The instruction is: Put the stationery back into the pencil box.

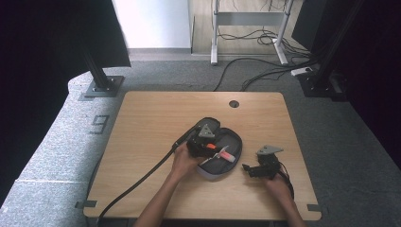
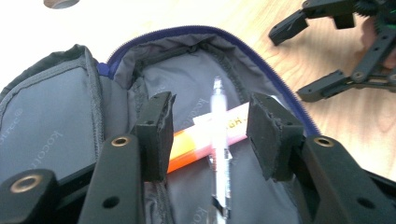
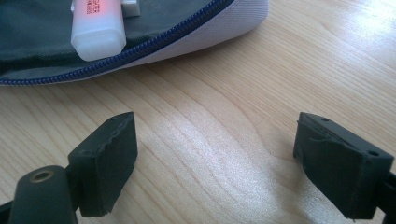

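One open pencil case (image 1: pixel 222 158) lies near the table (image 1: pixel 151 118) centre. It contains two items: one clear pen (image 2: pixel 218 140) crossing one orange highlighter (image 2: pixel 205 140). The left gripper (image 2: pixel 210 140) hovers above them, jaws apart, clamping nothing. The right gripper (image 3: pixel 215 158), jaws wide apart, rests right of the case.

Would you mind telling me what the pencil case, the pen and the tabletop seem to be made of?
Pencil case: woven fabric, probably nylon or polyester, matte grey lining with stitched seams and a blue zipper.
Pen: clear, glossy plastic barrel, since its inside shows through.
Tabletop: light wood grain with a soft sheen; whether solid wood or laminate, I cannot tell.
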The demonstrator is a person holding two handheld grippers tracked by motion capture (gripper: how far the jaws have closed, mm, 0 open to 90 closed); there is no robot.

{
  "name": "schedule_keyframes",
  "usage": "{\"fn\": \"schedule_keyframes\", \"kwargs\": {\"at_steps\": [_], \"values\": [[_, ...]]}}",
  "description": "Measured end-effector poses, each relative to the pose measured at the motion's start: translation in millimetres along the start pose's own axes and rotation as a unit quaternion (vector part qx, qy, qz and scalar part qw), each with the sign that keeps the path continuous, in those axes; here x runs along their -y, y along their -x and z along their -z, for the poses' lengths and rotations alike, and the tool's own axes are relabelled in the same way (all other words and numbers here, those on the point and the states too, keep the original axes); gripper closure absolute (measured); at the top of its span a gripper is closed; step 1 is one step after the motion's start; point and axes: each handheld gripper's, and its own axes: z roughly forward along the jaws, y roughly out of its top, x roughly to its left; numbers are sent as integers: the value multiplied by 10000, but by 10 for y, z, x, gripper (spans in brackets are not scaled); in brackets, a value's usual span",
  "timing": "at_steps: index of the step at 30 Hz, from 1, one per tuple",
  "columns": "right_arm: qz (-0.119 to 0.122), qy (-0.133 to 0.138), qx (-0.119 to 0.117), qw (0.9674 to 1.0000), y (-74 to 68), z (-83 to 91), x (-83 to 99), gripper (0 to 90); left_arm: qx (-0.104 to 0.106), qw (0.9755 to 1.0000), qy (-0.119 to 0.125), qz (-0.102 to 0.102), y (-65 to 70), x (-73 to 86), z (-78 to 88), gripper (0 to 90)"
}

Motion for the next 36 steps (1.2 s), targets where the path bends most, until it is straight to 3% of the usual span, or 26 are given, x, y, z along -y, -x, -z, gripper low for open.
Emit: {"fn": "schedule_keyframes", "kwargs": {"at_steps": [12, 20, 28, 36], "values": [[-1, -1, -3, 10000, -1, 1, -1, 136, 26, 10000, 85, -18, 20, 8, 224, 393], [11, 1, 6, 10000, -1, 0, -1, 136, 53, 9999, 115, -16, 16, 100, 397, 313], [14, 2, 13, 10000, -2, 0, -2, 136, 135, 9997, 173, 111, -2, 221, 602, 247], [15, 2, 13, 10000, -2, 0, -2, 136, 39, 9998, 175, 66, 24, 333, 818, 167]]}}
